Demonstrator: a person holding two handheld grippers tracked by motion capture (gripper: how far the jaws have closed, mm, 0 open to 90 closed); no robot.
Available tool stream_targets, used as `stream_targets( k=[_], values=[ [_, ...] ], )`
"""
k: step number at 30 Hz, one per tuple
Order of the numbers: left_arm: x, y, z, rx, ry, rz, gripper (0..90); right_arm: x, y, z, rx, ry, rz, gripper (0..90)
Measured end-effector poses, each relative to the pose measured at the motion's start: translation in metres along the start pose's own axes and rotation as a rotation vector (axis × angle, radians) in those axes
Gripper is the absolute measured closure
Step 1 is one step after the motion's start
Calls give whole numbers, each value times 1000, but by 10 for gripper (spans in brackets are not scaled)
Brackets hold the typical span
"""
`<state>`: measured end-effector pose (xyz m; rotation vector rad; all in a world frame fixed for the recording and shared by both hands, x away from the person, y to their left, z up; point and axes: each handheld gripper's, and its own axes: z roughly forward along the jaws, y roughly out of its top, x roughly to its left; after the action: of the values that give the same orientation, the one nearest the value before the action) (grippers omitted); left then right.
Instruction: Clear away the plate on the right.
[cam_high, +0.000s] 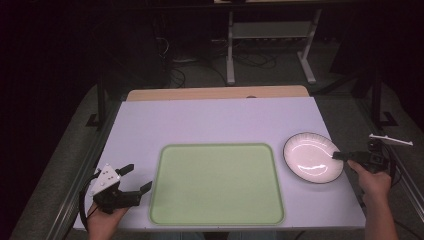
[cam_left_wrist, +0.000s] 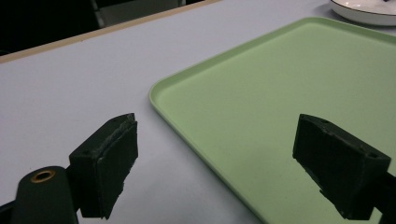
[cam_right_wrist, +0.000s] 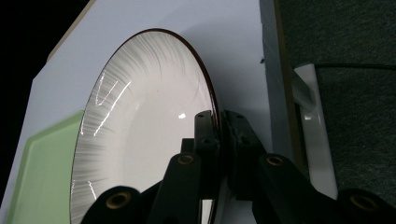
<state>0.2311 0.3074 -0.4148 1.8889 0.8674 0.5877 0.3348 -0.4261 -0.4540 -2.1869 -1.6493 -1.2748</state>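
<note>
A white plate with a dark rim sits on the table at the right, just beside a pale green tray. My right gripper reaches in from the right and is shut on the plate's right rim; in the right gripper view its two black jaws pinch the rim of the plate, one inside and one outside. My left gripper rests low at the table's front left, jaws wide open, nothing between them. In the left gripper view its fingers straddle the left corner of the tray.
The white table has a wooden strip along its far edge and metal rails along both sides. A white flat part sticks out past the right edge near my right hand. Dark floor and a metal frame lie beyond.
</note>
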Motion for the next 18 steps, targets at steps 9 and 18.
stream_targets(
  k=[9,18],
  values=[
    [0,0,-1,-5,1,0,139,3,0,-5,0,16,18,828],
    [0,0,-1,-10,2,-7,139,5,-3,-9,-22,41,28,817]
  ],
)
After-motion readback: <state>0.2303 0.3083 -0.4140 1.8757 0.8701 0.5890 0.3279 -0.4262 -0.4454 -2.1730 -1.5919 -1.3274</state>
